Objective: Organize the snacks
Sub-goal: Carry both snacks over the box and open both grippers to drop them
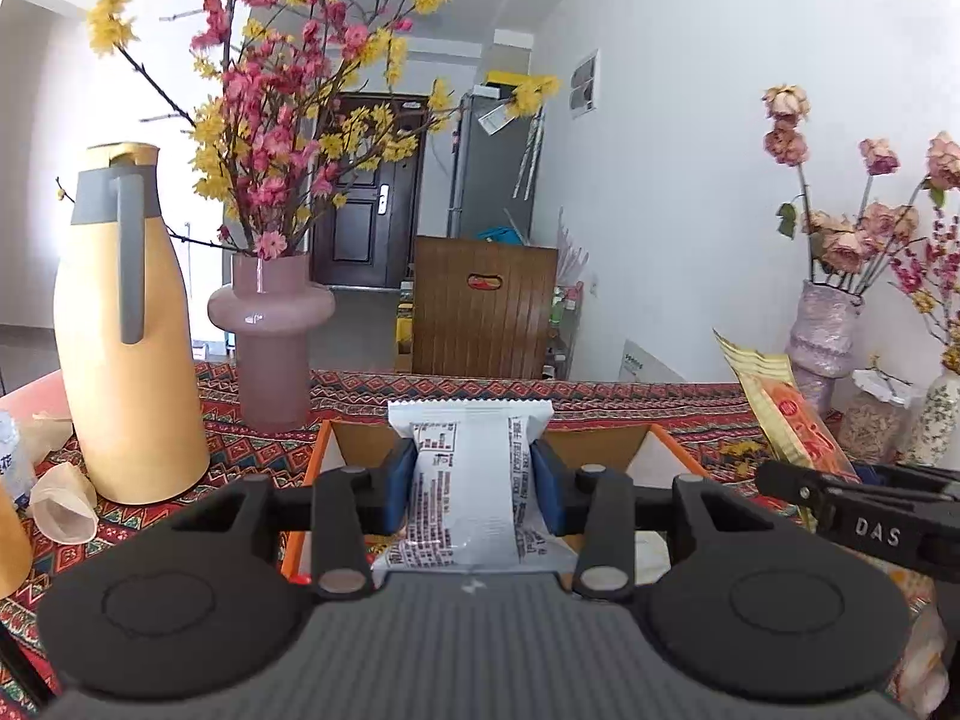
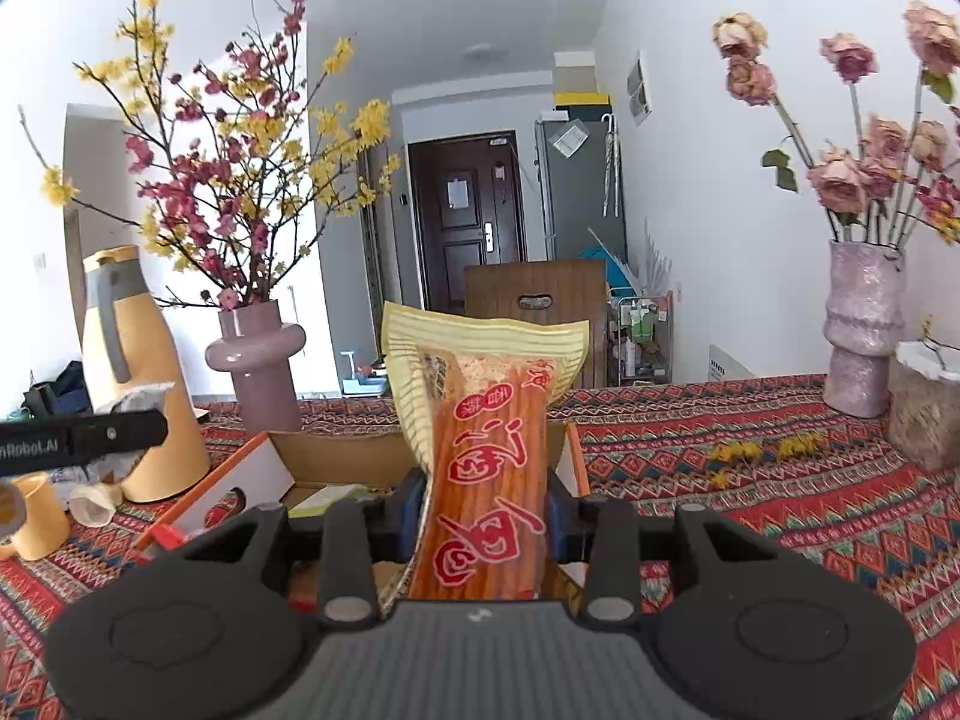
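Over the orange-edged cardboard box (image 1: pixel 651 447) on the patterned tablecloth (image 2: pixel 780 480): both grippers hang side by side, each clamped on a snack. The left gripper (image 1: pixel 474 486) has its blue pads (image 1: pixel 399 489) pressed on the sides of a white snack packet (image 1: pixel 471 468), jaws narrow, the printed back of the packet upward. The right gripper (image 2: pixel 483 519) pinches a long orange-and-yellow snack bag (image 2: pixel 486 444) with red characters; its top stands up and flares above the jaws.

Left wrist view only: the right gripper's black finger and the yellow bag edge enter from the right; paper cups (image 1: pixel 63 507) lie beside the cream jug (image 1: pixel 129 330).

Right wrist view only: the box interior shows a pale item on its floor, too small to identify; the left gripper's finger crosses the left edge, and a yellow mug (image 2: pixel 39 525) sits near it.

Both views: pink vase of blossom branches (image 1: pixel 270 330), and a textured vase of dried roses (image 2: pixel 864 324) well to the right.
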